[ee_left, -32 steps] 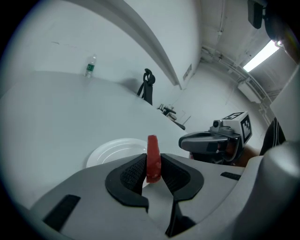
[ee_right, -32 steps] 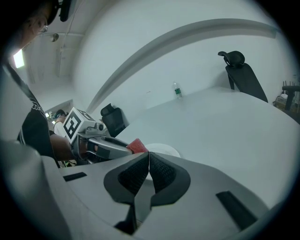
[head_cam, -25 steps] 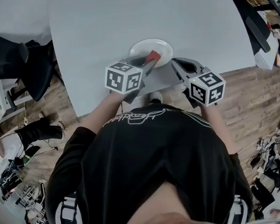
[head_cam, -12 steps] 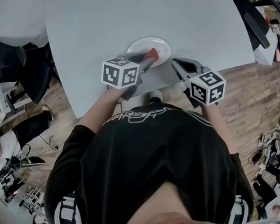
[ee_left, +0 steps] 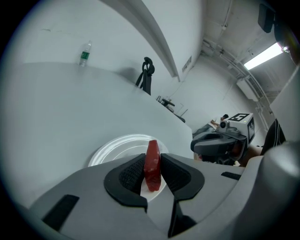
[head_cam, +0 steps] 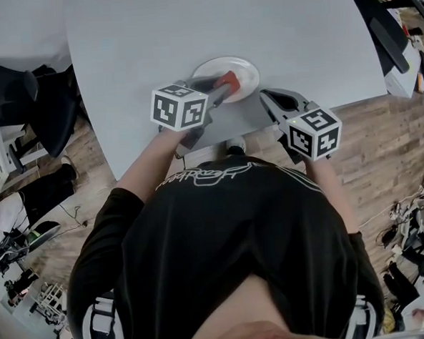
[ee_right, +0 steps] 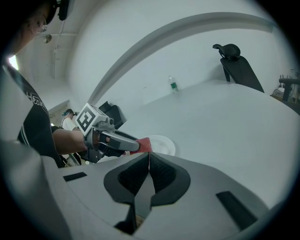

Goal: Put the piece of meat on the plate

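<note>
A red piece of meat [ee_left: 152,165] stands upright between the pads of my left gripper [ee_left: 151,172], whose jaws are opening while both pads still touch it. The meat [head_cam: 228,80] hangs just above the near rim of the white plate [head_cam: 243,71] on the grey table [head_cam: 189,23]. In the left gripper view the plate [ee_left: 112,150] lies right behind the jaws. My right gripper [ee_right: 149,166] is shut and holds nothing. It hovers at the table's near edge, right of the plate [ee_right: 164,143], and sees the left gripper [ee_right: 133,146] with the meat [ee_right: 143,145].
A small water bottle [ee_left: 84,53] stands at the table's far side. Black office chairs stand left of the table [head_cam: 21,91] and beyond it [ee_right: 236,65]. The table's near edge runs just below the plate, over wooden floor [head_cam: 382,140].
In the head view the left gripper's marker cube has drifted slightly left, and the meat stays over the plate's near rim. The right gripper has kept still.
</note>
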